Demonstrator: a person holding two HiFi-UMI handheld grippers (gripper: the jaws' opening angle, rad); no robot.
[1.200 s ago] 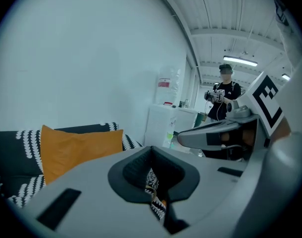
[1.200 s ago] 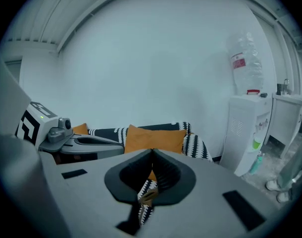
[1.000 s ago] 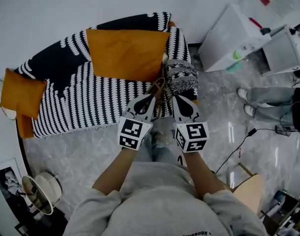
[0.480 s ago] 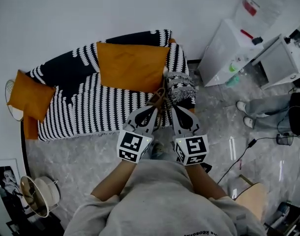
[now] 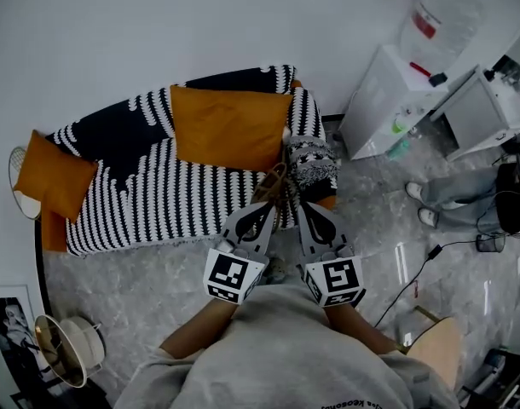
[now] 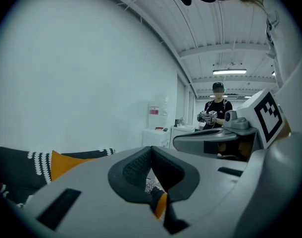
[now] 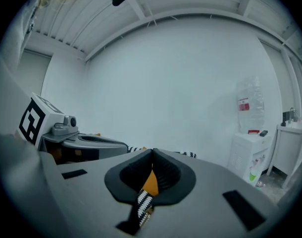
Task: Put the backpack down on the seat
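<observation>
Brown straps (image 5: 275,181) run from the backpack (image 5: 313,162) up into both grippers. The left gripper (image 5: 268,204) has its jaws pressed together on one strap, an orange and black length showing between the pads in its own view. The right gripper (image 5: 301,204) is likewise clamped, with a black-and-white patterned band and an orange piece pinched between its pads. The two tips sit close side by side.

The backpack, black and white in pattern, hangs at the right end of the sofa (image 5: 149,198). Whether its base touches the seat cannot be told.

A large orange cushion (image 5: 230,128) leans on the sofa back just left of the backpack and takes up much of that end of the seat. A smaller orange cushion (image 5: 55,175) lies at the far left end.

To the right, on the grey floor (image 5: 158,284), stands a white cabinet (image 5: 375,105) with a water bottle (image 5: 435,15) behind it. Another person's legs (image 5: 452,201) are near it, and a cable (image 5: 412,258) trails across the floor.
</observation>
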